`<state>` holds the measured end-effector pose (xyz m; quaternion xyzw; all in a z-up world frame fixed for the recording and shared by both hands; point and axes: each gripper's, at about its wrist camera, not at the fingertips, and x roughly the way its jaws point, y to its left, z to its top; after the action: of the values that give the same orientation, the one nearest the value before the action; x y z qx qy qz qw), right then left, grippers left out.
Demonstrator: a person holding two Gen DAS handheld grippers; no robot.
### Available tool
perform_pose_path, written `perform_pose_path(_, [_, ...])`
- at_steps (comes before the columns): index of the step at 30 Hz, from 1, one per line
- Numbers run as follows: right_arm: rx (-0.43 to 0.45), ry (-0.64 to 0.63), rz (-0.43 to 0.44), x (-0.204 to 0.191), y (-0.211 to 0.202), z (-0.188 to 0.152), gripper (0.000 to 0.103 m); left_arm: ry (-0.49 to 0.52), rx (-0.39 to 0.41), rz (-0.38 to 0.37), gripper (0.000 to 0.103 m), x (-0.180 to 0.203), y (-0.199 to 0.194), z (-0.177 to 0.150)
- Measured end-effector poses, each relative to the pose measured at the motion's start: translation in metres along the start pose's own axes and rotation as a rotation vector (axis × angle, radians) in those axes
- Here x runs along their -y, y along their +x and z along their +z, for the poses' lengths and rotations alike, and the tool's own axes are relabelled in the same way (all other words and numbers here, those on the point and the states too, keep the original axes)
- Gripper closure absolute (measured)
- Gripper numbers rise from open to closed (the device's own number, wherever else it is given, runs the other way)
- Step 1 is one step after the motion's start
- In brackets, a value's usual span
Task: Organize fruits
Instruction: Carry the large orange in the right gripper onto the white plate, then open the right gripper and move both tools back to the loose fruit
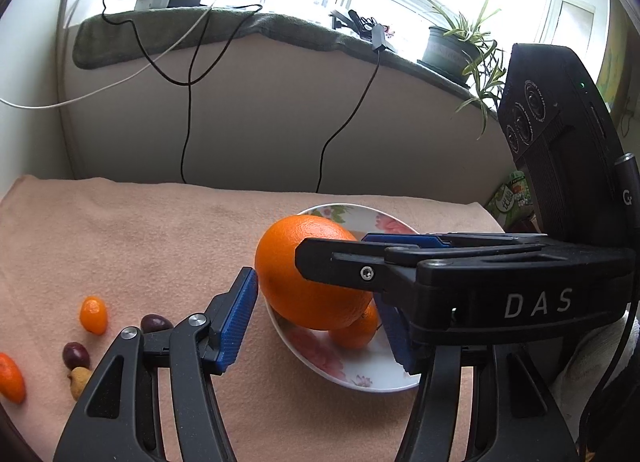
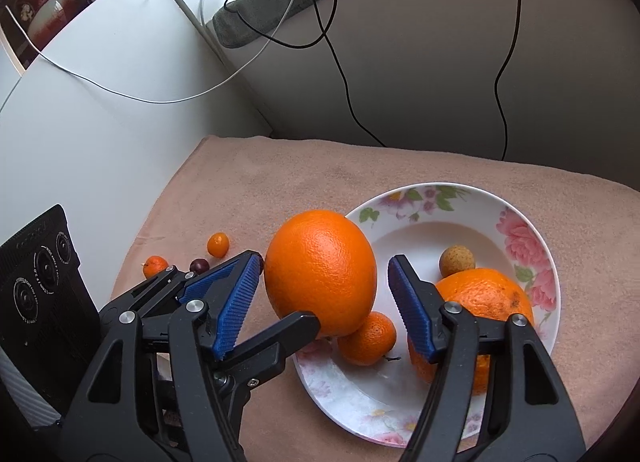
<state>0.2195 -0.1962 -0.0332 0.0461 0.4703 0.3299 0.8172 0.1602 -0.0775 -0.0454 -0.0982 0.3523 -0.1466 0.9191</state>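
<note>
The left claw [image 1: 316, 294] is closed halfway on the large orange [image 1: 316, 274], which is pressed by a blue pad at its 9 o'clock side and another at its 4 o'clock side. The right claw [image 2: 324, 260] is held wider open around the same orange. A clear gap is seen at the pad on its 3 o'clock side, and the other pad lies just beside its 9 o'clock edge. The orange is held over the 9 o'clock rim of the flowered plate [image 2: 440, 198]. On the plate, a small mandarin [image 2: 366, 338] is seen at the orange's 5 o'clock and a second orange [image 2: 484, 298] at its 3 o'clock. A kumquat [image 2: 218, 243] is left on the table [image 2: 260, 182] at 9 o'clock.
</note>
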Motion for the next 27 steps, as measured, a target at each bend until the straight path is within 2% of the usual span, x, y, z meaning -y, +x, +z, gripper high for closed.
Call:
perform_pose_path(8, [0.075, -0.037, -0.049, -0.005, -0.025, 0.005, 0.019, -0.011, 0.001, 0.001, 0.039, -0.003, -0.008, -0.003])
perform_pose_path(12, [0.099, -0.045, -0.061, -0.008, -0.033, 0.002, 0.018, -0.021, 0.004, 0.005, 0.033, -0.005, -0.015, -0.006])
perform_pose_path(17, [0.13, -0.054, -0.086, -0.01, -0.043, -0.006, 0.018, -0.025, 0.018, 0.012, 0.031, -0.007, -0.028, -0.009])
perform_pose_path(21, [0.143, -0.071, -0.116, -0.017, -0.048, -0.013, 0.018, -0.025, 0.031, 0.023, 0.024, -0.009, -0.04, -0.013])
perform_pose_path(27, [0.166, -0.126, -0.177, -0.036, -0.055, -0.024, 0.018, -0.043, 0.042, 0.033, 0.024, -0.017, -0.053, -0.019])
